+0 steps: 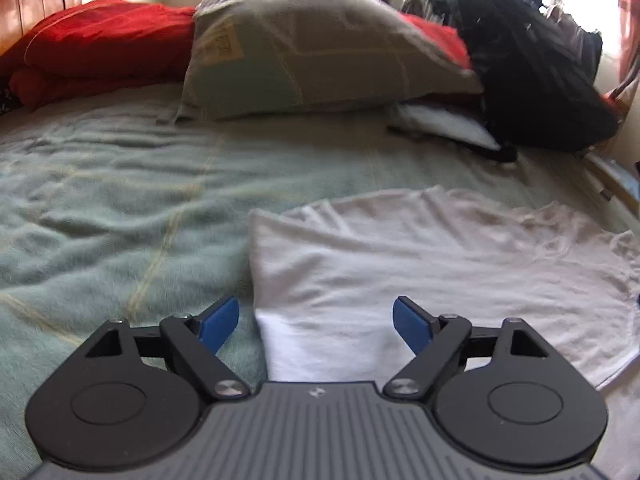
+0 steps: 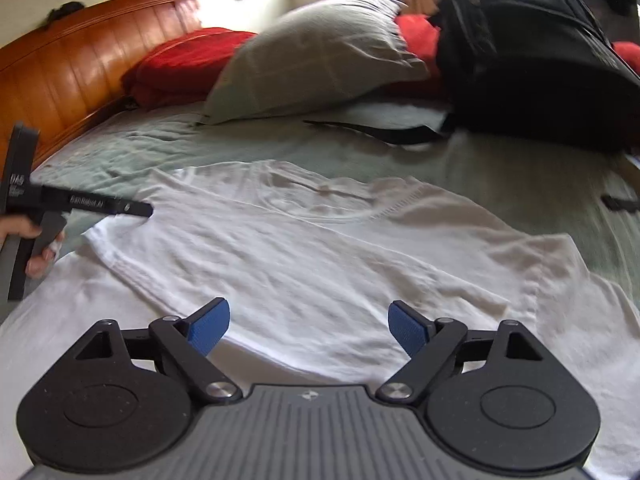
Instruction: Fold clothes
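A white T-shirt (image 2: 320, 248) lies spread on the green bedsheet (image 2: 132, 148), its left side folded over in a diagonal flap. My right gripper (image 2: 308, 326) hovers open over the shirt's near part, nothing between its blue pads (image 2: 210, 326). In the left wrist view the same T-shirt (image 1: 400, 264) shows a straight folded left edge. My left gripper (image 1: 316, 324) stands open above that edge, one pad over the bedsheet (image 1: 120, 208), the other over the cloth. The left gripper's black body (image 2: 80, 204) and the hand holding it (image 2: 36, 248) appear at the left of the right wrist view.
A grey-green pillow (image 1: 304, 48) and a red folded blanket (image 1: 96, 44) lie at the head of the bed. A black backpack (image 2: 532, 52) sits at the far right, its strap (image 2: 376, 130) trailing on the sheet. A wooden headboard (image 2: 68, 64) bounds the left side.
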{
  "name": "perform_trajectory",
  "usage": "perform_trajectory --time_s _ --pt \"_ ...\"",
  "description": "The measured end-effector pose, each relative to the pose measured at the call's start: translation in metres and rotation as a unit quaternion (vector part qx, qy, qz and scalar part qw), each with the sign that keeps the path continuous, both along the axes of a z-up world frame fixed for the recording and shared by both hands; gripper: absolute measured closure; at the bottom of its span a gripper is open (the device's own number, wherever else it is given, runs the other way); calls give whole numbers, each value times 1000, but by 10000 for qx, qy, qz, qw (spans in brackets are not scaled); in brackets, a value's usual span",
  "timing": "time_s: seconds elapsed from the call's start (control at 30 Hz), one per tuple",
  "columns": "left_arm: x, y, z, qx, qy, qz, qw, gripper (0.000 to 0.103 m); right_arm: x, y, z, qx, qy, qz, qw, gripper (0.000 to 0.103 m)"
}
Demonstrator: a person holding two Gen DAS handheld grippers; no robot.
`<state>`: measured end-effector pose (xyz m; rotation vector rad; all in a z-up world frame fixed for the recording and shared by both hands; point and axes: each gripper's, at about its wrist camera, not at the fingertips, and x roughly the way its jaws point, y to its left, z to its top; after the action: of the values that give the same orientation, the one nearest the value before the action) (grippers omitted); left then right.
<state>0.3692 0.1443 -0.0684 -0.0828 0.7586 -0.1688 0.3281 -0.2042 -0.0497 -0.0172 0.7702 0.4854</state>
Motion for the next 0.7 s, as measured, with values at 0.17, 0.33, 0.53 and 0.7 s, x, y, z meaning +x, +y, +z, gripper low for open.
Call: perform_trajectory --time_s 0.17,0.33,0.53,0.7 --pt "15 -4 11 -509 -302 -383 9975 18 1 4 -13 -22 134 14 9999 12" --pt "54 -5 -18 -47 48 63 10000 19 2 1 -14 107 191 -20 9998 12" --pt "45 9 5 -75 128 268 9995 19 1 3 -15 68 188 1 9998 9" --pt "7 2 25 -576 68 -583 9966 15 -2 -3 -3 201 244 -76 9995 9"
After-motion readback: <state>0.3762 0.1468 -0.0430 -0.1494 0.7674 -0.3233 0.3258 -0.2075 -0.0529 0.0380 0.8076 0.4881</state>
